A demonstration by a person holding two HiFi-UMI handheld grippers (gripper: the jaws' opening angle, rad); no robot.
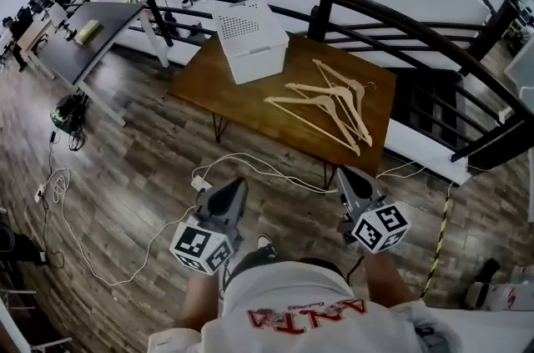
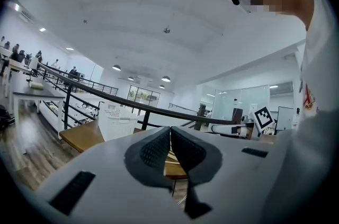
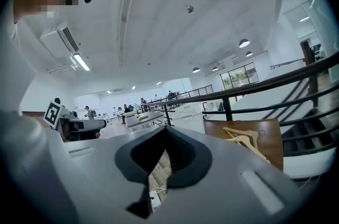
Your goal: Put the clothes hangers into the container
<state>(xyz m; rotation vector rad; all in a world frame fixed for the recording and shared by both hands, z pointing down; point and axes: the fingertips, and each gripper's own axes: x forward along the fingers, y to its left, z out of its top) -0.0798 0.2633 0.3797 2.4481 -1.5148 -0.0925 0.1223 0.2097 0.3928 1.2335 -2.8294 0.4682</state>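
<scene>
L gripper & R gripper: jaws closed, empty. Hangers by table right edge, bin far-left corner.

Counter in front of the railing
The container stands on the counter's far left part. The hangers lie heaped to its right, apart from it, toward the counter's right edge.

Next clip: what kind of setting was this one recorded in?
Most likely a large open-plan office or lab, possibly on a mezzanine. A black railing runs behind the wooden table, work desks line the left side, and glass-walled rooms show in the distance.
</scene>
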